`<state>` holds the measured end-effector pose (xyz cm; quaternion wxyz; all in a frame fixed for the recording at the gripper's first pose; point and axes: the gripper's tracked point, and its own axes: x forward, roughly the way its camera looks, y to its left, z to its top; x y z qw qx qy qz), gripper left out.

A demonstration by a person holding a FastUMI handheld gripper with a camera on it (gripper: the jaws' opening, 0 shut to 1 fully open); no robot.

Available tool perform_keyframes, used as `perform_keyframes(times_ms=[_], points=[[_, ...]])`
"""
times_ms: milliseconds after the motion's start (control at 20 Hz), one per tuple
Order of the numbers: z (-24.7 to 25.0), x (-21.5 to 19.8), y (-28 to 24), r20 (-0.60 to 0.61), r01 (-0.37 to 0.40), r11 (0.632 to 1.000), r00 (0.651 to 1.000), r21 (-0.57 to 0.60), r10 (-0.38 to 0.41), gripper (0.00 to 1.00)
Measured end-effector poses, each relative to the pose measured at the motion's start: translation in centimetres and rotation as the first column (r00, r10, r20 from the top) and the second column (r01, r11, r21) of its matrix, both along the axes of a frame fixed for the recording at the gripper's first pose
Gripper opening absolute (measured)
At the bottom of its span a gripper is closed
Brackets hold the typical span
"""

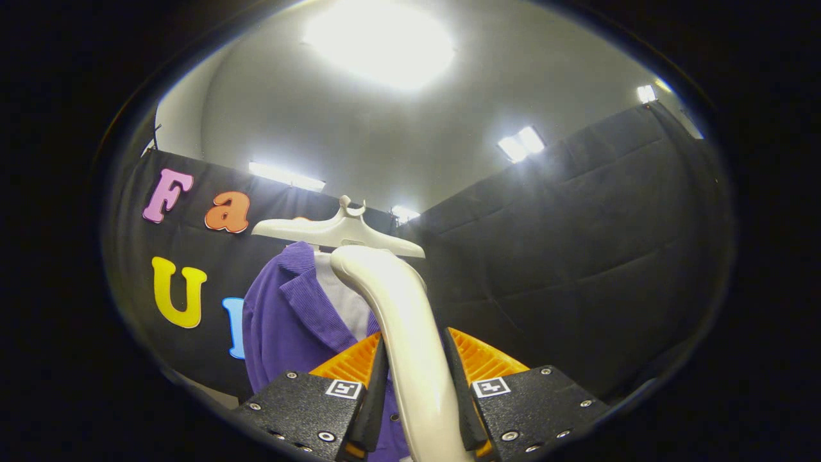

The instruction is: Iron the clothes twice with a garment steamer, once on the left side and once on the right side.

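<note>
My gripper (415,359) is shut on the cream-white handle of the garment steamer (401,314), which rises between the fingers and curves at its top toward the clothes. Just beyond it hangs a purple corduroy jacket (288,321) over a white shirt (346,301), both on a white hanger (337,231). The steamer's head stands level with the jacket's collar and covers the right half of the garment. The steamer's nozzle face is hidden from me.
Black padded cloth walls (577,256) enclose the booth behind and to the right of the hanging clothes. A pale ceiling with bright lamps (385,45) is overhead.
</note>
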<state>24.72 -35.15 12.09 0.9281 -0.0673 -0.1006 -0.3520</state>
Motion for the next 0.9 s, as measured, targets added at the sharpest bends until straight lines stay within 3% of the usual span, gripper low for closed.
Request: perform_keyframes(times_ms=[200, 450, 900], points=[[1.3, 2.5, -2.6, 0.026, 0.047, 0.999, 0.999, -0.013, -0.046, 0.48], [1.7, 6.7, -4.9, 0.009, 0.053, 0.999, 0.999, -0.012, -0.053, 0.48], [-3.8, 9.3, -7.7, -0.100, 0.090, 0.996, 0.991, 0.028, -0.087, 0.48]])
